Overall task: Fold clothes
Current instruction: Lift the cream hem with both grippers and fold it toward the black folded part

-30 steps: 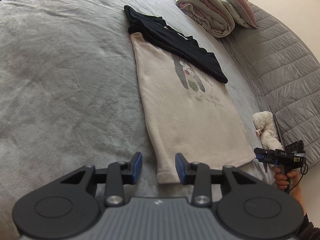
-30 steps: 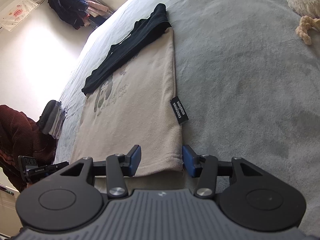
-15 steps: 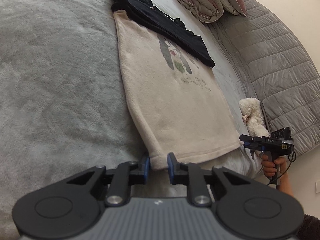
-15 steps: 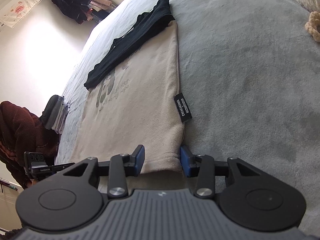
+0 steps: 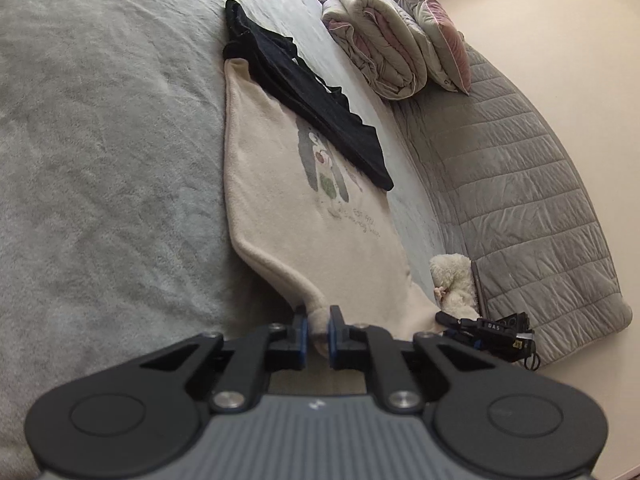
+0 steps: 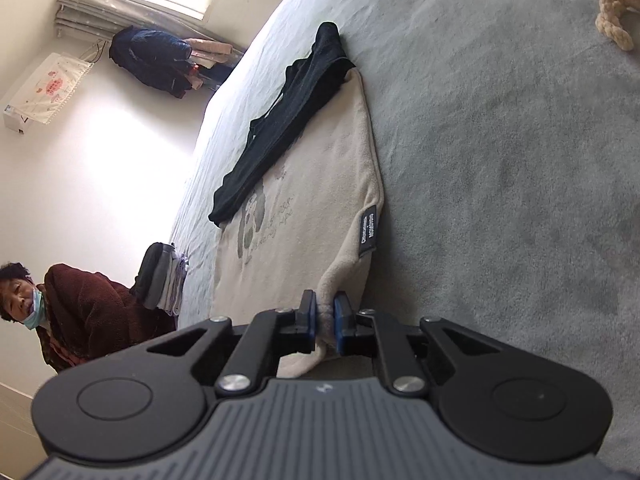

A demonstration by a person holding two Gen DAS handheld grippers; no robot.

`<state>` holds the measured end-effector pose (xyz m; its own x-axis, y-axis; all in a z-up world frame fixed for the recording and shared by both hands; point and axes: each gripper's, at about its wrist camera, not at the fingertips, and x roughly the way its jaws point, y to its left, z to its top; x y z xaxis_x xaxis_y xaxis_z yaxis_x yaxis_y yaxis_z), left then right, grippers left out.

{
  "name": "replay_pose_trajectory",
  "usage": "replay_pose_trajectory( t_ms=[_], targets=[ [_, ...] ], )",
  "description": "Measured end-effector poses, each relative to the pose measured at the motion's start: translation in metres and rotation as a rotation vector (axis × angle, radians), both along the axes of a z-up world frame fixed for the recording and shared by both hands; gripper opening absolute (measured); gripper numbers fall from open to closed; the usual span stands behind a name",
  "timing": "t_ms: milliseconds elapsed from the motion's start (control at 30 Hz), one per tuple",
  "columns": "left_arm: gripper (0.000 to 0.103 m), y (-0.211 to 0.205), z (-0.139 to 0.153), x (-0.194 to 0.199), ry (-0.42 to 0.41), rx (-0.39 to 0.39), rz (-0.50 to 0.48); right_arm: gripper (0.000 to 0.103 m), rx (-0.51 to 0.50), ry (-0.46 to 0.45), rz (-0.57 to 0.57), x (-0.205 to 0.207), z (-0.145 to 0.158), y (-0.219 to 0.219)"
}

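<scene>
A cream sweatshirt point(image 5: 320, 216) with a faded animal print is lying flat on the grey bed point(image 5: 104, 152), stretching from the near edge up toward 12 o'clock. A black garment point(image 5: 312, 108) is lying across its far end, running diagonally over the top.

The left tongs point(image 5: 318, 330) are pinching the sweatshirt's near corner at 6 o'clock of the left wrist view; their jaws have just been closing, and the blue pads are pressing a bunched fold of cream cloth between them. The right tongs point(image 6: 326, 320) are gripping the opposite near corner in the same way, having just been closing too, with the hem squeezed between the pads and a black label point(image 6: 368, 232) sitting just beyond at 12 o'clock.

A folded quilt point(image 5: 384, 52) is resting at 1 o'clock of the left view. A person in a dark red fleece point(image 6: 76, 316) is sitting at 9 o'clock of the right view.
</scene>
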<state>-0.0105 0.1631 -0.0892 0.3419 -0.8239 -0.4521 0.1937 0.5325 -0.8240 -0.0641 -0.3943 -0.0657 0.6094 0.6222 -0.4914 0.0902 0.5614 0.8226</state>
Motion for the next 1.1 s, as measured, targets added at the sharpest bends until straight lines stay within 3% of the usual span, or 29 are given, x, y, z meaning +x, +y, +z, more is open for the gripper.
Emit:
replay_pose_trajectory(
  t_ms=[300,467,633,933,1100],
  targets=[
    [0.009,0.006,-0.002,0.027,0.043,-0.131,0.204,0.012,0.059,-0.044,-0.166,0.024,0.004,-0.006],
    [0.009,0.003,-0.013,0.048,0.108,-0.144,0.314,0.012,0.099,-0.026,-0.260,0.045,-0.002,-0.009],
    [0.009,0.000,-0.026,0.067,0.179,-0.168,0.405,0.012,0.069,0.019,-0.315,0.067,-0.012,-0.006],
    [0.012,-0.007,-0.028,0.082,0.218,-0.162,0.445,0.018,0.046,0.013,-0.323,0.077,-0.010,-0.007],
    [0.023,-0.001,-0.020,0.085,0.179,-0.137,0.475,0.019,-0.050,-0.035,-0.321,0.079,0.003,-0.006]
  ],
)
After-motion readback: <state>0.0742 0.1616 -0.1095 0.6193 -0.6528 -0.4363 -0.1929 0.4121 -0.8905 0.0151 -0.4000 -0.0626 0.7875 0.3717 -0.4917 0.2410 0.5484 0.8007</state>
